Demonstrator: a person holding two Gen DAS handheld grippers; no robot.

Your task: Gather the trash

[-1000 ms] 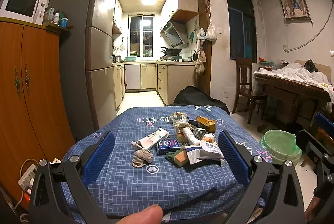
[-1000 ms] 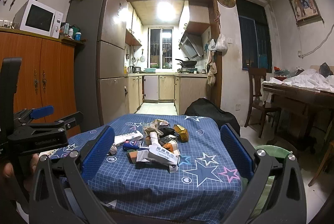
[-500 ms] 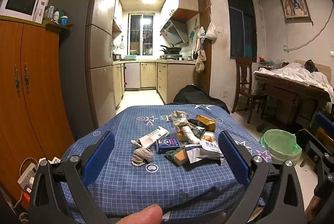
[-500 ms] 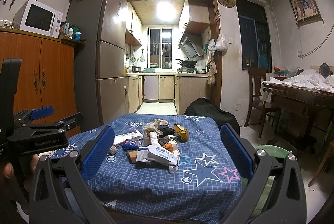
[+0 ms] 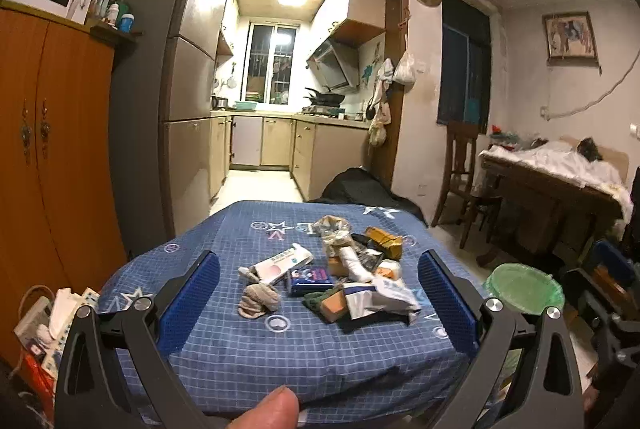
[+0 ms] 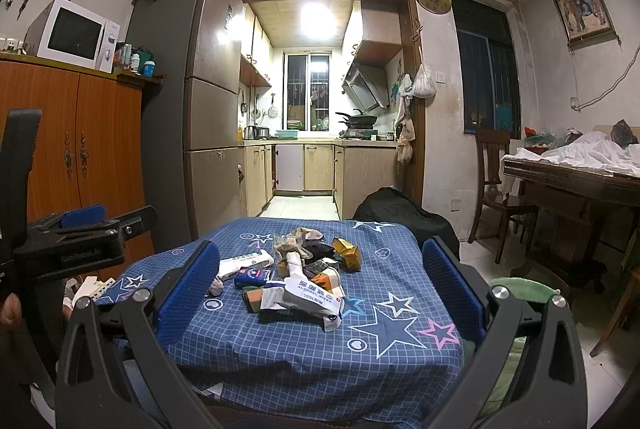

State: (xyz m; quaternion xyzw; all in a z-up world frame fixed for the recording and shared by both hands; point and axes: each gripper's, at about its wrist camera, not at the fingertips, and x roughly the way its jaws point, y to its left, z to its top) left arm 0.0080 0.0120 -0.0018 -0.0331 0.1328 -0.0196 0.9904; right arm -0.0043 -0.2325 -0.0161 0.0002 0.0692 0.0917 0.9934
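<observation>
A heap of trash lies mid-table on a blue star-patterned cloth [image 5: 256, 353]: a white tube box [image 5: 282, 263], a crumpled beige wad [image 5: 258, 301], a small blue box [image 5: 310, 279], a white wipes packet [image 5: 384, 299] [image 6: 310, 295] and a yellow-brown carton [image 5: 386, 241] [image 6: 348, 251]. My left gripper [image 5: 318, 295] is open, held short of the pile near the table's front edge. My right gripper [image 6: 320, 287] is open too, back from the table's near side. The left gripper's body [image 6: 76, 249] shows at the left of the right wrist view.
A bin with a green liner [image 5: 522, 287] [image 6: 520, 287] stands on the floor right of the table. A dark bag [image 6: 400, 209] lies behind the table. A wooden cabinet [image 5: 52, 165] and fridge [image 5: 160, 89] are left; a chair [image 6: 496, 185] and a covered table [image 6: 576, 181] are right.
The left wrist view has tilted and shifted slightly, so the pile now sits a little lower and nearer. The right gripper has not visibly moved. Both stay open.
</observation>
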